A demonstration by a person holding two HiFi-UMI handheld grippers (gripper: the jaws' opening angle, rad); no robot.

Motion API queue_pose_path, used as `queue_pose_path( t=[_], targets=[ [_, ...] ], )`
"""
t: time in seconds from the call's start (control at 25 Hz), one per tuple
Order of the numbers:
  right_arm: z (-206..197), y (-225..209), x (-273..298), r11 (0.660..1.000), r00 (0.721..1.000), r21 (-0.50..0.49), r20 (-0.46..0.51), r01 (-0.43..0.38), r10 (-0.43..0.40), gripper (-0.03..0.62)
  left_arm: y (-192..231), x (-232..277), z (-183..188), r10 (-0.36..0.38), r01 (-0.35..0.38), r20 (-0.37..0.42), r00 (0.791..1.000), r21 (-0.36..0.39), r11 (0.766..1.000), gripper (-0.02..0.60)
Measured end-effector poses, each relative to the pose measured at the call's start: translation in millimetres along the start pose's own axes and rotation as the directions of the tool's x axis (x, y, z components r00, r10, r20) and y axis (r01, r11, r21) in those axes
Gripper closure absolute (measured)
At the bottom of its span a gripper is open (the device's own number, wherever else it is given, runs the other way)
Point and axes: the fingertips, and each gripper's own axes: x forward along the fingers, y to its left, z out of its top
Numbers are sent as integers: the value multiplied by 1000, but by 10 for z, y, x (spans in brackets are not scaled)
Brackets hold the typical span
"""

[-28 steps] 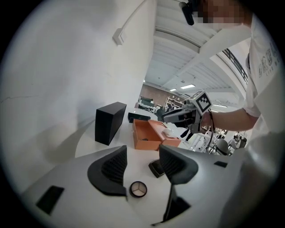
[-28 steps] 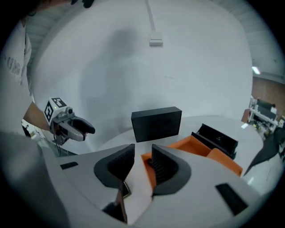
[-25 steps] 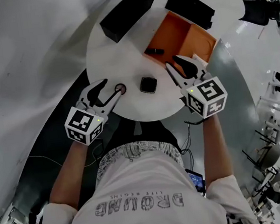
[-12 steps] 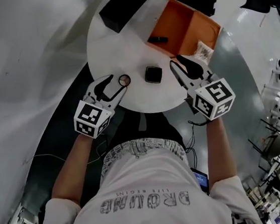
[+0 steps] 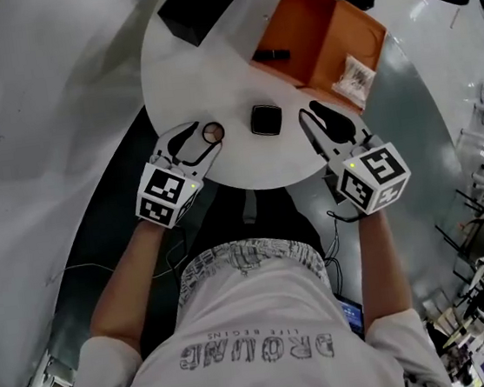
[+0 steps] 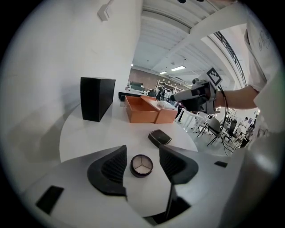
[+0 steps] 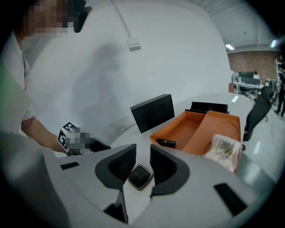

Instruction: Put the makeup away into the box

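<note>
round compact (image 6: 141, 165) is lying on the tabletop (image 5: 210, 78), bracketed by the left tool (image 5: 199, 141), jaws apart, pads not yet touching it. square compact (image 7: 140, 177) is being lined up between the right tool (image 5: 313, 116) jaws, which have just been narrowing, nothing clamped. pickup is being set up; closing, then carrying to the orange box (image 5: 312, 17), is likely being called for next.

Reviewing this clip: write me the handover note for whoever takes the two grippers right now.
Left gripper: open, astride the round dark-rimmed compact on the round white table, not gripping.
Right gripper: jaws have just been closing to a narrow gap, nothing between them; the square black compact lies ahead.
Done: a small black tube lies in the open orange box.
To do: both compacts go in.
</note>
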Motion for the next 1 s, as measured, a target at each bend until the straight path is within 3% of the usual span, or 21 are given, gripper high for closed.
queue_pose_path(
  t=[1.0],
  targets=[
    [-578, -151, -60, 998, 998, 50, -58, 34, -31, 490, 29, 371, -424, 40, -33, -132, 990, 53, 998, 349]
  ],
)
